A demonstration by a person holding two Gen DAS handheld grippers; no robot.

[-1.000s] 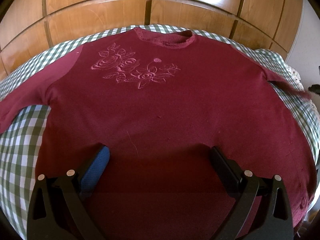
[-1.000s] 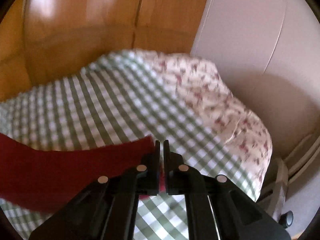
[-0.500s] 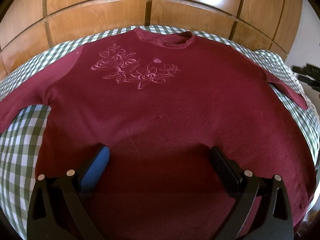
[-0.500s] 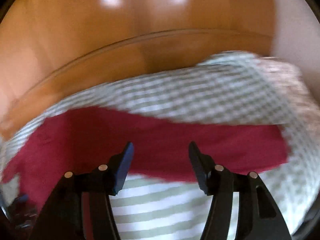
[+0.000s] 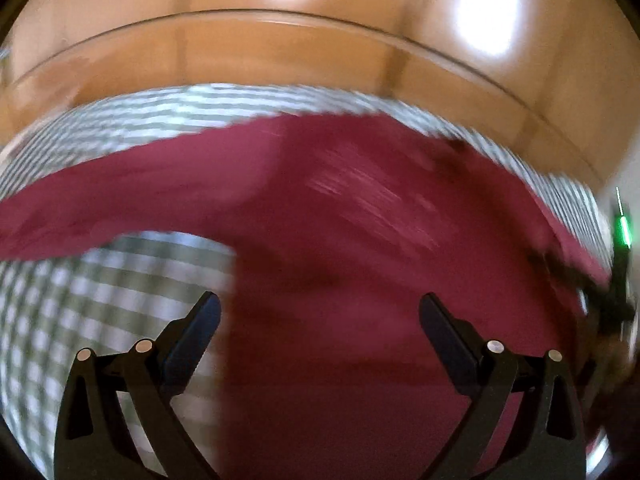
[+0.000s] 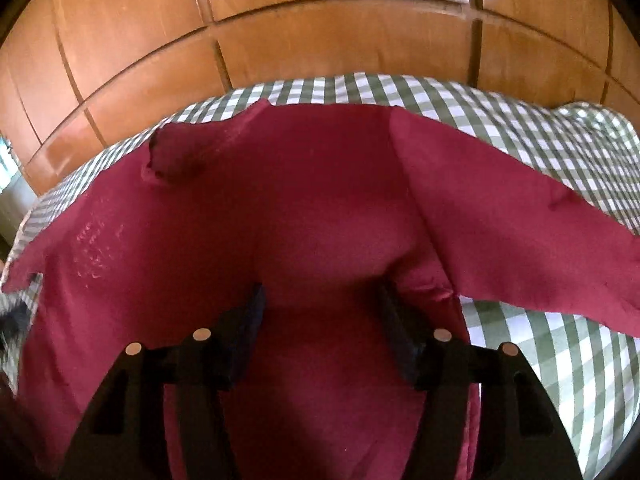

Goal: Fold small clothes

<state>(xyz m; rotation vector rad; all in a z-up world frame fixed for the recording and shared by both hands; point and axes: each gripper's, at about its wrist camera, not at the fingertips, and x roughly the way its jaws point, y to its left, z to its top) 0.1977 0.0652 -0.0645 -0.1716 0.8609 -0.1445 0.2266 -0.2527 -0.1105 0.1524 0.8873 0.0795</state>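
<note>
The maroon sweater (image 6: 320, 208) looks soft and limp; its sleeve (image 6: 520, 240) at right offers a hold. Both the right gripper (image 6: 320, 312), whose fingers have just been opening, and the left gripper (image 5: 320, 320) stand apart, empty.

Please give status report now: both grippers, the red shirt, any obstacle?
Left gripper open, empty. Right gripper open, jaws just opened, nothing gripped. Dark red long-sleeved shirt flat on checked cloth, unfolded. No obstacle seen.

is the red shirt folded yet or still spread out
Spread: the red shirt lies flat on the checked cloth, sleeve stretched sideways, no fold visible.
</note>
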